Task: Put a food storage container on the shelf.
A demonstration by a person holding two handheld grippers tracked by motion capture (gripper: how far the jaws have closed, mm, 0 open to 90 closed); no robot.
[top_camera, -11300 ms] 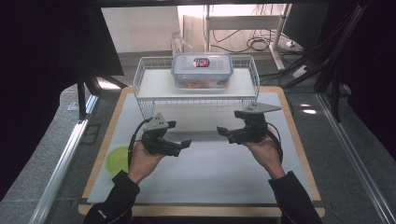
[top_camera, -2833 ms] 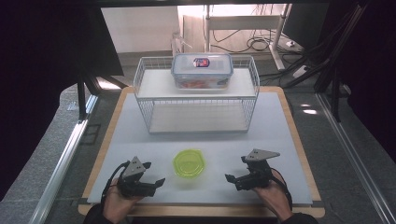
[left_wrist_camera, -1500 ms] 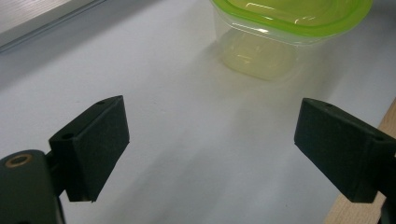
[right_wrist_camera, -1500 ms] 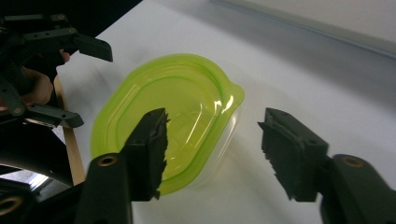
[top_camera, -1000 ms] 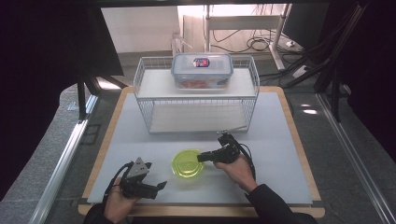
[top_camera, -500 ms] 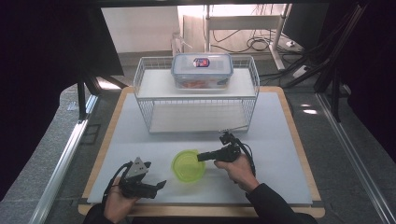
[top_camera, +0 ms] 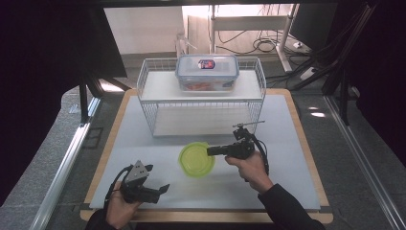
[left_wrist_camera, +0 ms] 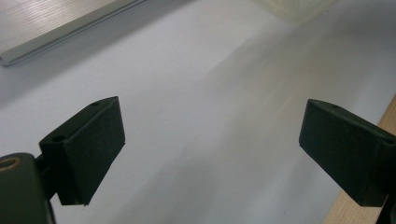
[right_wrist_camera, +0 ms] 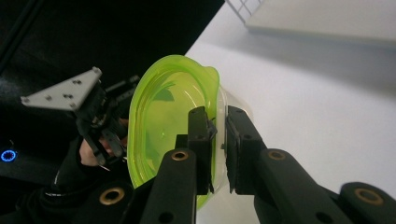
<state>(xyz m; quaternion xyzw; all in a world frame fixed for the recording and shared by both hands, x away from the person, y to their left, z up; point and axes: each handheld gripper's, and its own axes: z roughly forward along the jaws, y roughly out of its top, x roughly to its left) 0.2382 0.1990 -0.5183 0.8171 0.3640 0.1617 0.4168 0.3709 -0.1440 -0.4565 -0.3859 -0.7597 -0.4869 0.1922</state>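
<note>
I have the right gripper (top_camera: pixel 211 151) clamped on the near-right rim of the green bowl (top_camera: pixel 196 159), one jaw inside the rim and one outside, as the right gripper view shows at the bowl's (right_wrist_camera: pixel 163 121) edge. Its jaws have just been closing on that rim. Compared with half a second ago, the bowl now looks tipped and lifted a little off the white mat (top_camera: pixel 287 143), where before it sat flat; it hangs just in front of the wire rack (top_camera: pixel 148 103), near the middle of its front face. Nearly three seconds back the right hand was down at the mat's near edge, far from the rack, and the bowl lay untouched. The left gripper (top_camera: pixel 165 188) has not shifted: it rests well in front of the rack's left end, by the mat's near edge, with its jaws spread wide and nothing between them, only bare mat (left_wrist_camera: pixel 210 93) beneath. The clear lidded container (top_camera: pixel 207 73) stands on top of the rack as before. Its lid carries a small red and blue label, too small for me to read.
</note>
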